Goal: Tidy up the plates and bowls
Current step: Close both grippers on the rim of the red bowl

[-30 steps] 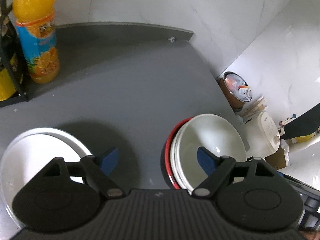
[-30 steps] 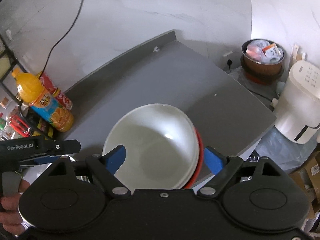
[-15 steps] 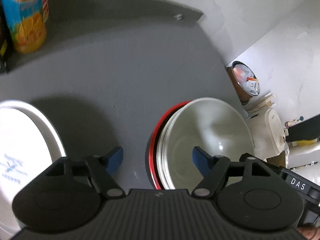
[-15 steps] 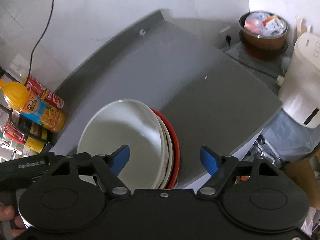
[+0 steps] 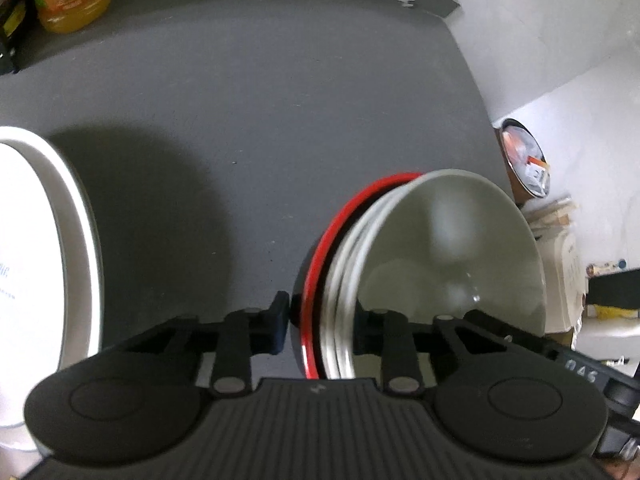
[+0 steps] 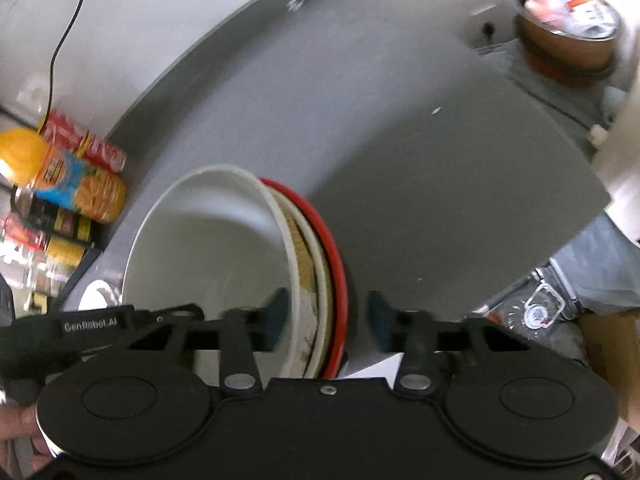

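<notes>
Left tool (image 5: 318,328): narrowed from the wide spread of a second ago. One finger sits outside the stack's near-left rim and the other inside the top bowl; whether the pads press the rims cannot be told.

Right tool (image 6: 326,322): likewise drawn in from its wider setting. Its left finger is inside the top bowl, its right finger outside the red rim with a gap showing, so no firm grip is confirmed on this side either.

Bowl stack (image 5: 340,292): a white bowl (image 6: 200,248) on top, further pale rims nested beneath, and a red-rimmed bowl (image 6: 338,280) outermost. It stands on the near part of the grey tabletop (image 5: 280,100), now straddled at opposite rims by both tools. A second ago both tools hovered above it, spread and clear of the rims. Judgement: the step has passed from approach to a two-sided pinch, probably ahead of lifting the whole stack.

White plate (image 5: 44,260): flat on the tabletop, well apart to the left of the stack, untouched. It has slid further towards the left edge of the left wrist view as that tool moved across to the bowls.

Orange juice bottle (image 6: 76,188): at the far left of the tabletop, beside a red can (image 6: 92,148) and a dark rack.

Brown bin (image 6: 568,40): off the tabletop beyond its far right corner, holding litter.

Risk, judged: nested bowls may shift if the two pinches are uneven.
</notes>
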### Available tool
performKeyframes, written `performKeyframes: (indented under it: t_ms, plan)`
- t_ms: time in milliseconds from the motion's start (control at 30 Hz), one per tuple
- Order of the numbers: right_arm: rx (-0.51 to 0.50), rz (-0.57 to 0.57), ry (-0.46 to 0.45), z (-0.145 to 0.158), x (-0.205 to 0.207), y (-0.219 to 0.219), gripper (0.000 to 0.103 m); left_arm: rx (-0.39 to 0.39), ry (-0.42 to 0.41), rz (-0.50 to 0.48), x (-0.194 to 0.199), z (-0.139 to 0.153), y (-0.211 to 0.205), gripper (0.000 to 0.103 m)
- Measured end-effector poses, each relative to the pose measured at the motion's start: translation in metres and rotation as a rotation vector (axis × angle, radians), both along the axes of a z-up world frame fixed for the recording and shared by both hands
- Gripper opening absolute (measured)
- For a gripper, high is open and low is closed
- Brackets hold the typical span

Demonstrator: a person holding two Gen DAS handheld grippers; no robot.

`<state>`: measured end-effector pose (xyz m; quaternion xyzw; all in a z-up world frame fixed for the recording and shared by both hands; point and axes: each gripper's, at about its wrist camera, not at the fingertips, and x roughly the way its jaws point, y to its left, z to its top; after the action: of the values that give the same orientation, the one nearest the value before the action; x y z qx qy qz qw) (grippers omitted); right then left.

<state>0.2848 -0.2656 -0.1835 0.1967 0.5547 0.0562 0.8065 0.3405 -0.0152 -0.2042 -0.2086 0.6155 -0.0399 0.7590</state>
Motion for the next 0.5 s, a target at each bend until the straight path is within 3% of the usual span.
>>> performKeyframes:
  t_ms: [133, 500]
  plan:
    - [-0.040, 0.080, -0.011, 0.002, 0.006, 0.005, 0.026, 0.012, 0.012, 0.024, -0.003, 0.002, 0.002, 0.025]
    - [-0.047, 0.210, -0.025, 0.018, 0.030, 0.007, 0.026, 0.027, -0.013, 0.121, -0.012, 0.022, 0.010, 0.024]
